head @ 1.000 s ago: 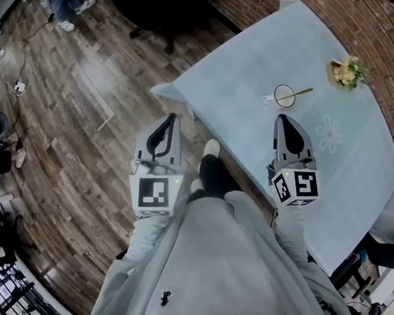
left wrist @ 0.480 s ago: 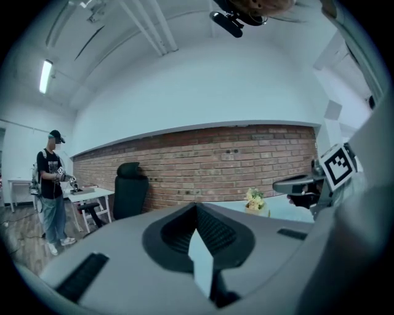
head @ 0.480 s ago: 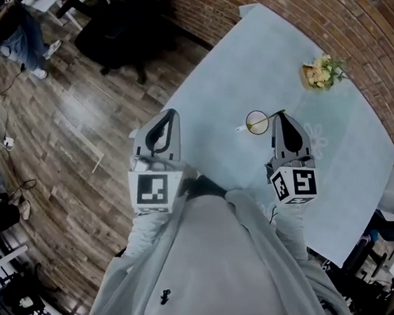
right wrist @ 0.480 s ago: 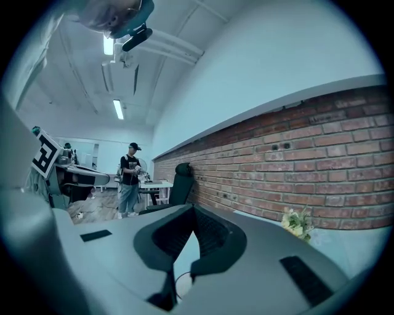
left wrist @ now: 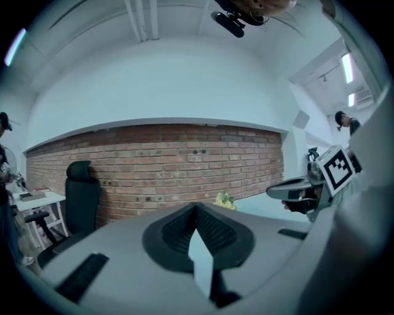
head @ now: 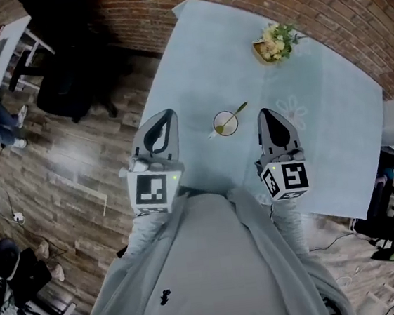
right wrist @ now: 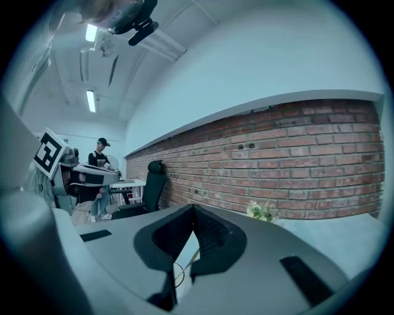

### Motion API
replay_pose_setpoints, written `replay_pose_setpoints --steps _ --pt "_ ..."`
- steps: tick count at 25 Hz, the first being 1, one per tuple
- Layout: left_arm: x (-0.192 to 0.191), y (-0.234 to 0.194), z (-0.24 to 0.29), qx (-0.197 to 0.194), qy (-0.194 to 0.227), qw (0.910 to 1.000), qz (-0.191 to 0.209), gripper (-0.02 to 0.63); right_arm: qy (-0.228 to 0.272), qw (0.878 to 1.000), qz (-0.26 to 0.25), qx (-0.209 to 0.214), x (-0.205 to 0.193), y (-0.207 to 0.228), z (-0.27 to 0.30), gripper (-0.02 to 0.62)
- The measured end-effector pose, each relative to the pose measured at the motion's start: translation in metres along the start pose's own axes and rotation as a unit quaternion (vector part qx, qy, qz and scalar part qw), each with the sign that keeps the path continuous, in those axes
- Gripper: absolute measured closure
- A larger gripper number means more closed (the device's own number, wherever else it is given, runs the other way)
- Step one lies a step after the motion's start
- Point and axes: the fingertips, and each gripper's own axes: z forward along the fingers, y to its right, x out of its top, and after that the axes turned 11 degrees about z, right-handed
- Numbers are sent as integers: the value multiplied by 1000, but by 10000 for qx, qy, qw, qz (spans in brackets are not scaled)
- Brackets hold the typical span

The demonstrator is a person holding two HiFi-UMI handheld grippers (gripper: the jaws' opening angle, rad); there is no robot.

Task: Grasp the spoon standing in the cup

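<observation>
A clear cup [head: 226, 124] stands on the light blue tablecloth [head: 318, 104], and a gold spoon [head: 236, 111] leans in it, handle toward the far right. My right gripper [head: 265, 112] hovers just right of the cup, shut and empty. My left gripper [head: 169, 113] hangs at the table's left edge, left of the cup, also shut with nothing in it. In the right gripper view, the cup's rim and the spoon [right wrist: 182, 269] show through the slit below the closed tips [right wrist: 193, 208]. In the left gripper view the jaws [left wrist: 197, 207] meet at the tip.
A small bunch of flowers [head: 275, 41] sits at the table's far side, near the brick wall [head: 349, 2]. A black office chair [head: 69, 90] stands on the wood floor to the left. A person [right wrist: 98, 161] stands in the distance by a white desk.
The view has swung round, so the table now lies straight ahead. The cup has come from the upper right to between the two grippers. Both stay shut.
</observation>
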Motion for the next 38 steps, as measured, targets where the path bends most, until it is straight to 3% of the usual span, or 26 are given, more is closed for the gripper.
replay_pose_setpoints --steps 4,10,27,35,36,38 --pt "10 16 27 -648 180 9977 102 588 20 9990 95 -441 -2 9 -6 580" --pt "16 41 44 -1136 270 9931 141 588 95 9962 214 -835 -2 25 -21 580" --pt "9 45 51 -1174 143 9928 -212 588 -114 9965 419 -721 -19 25 -9 578" --pt "4 48 54 -1287 175 9915 -28 588 -280 9965 604 -513 -29 25 0 577" --pt "4 47 54 -1287 179 9915 -14 588 -310 9964 648 -454 -31 24 2 563" --pt "2 46 54 -1274 182 9917 -2 588 -393 9958 753 -348 -36 22 7 478"
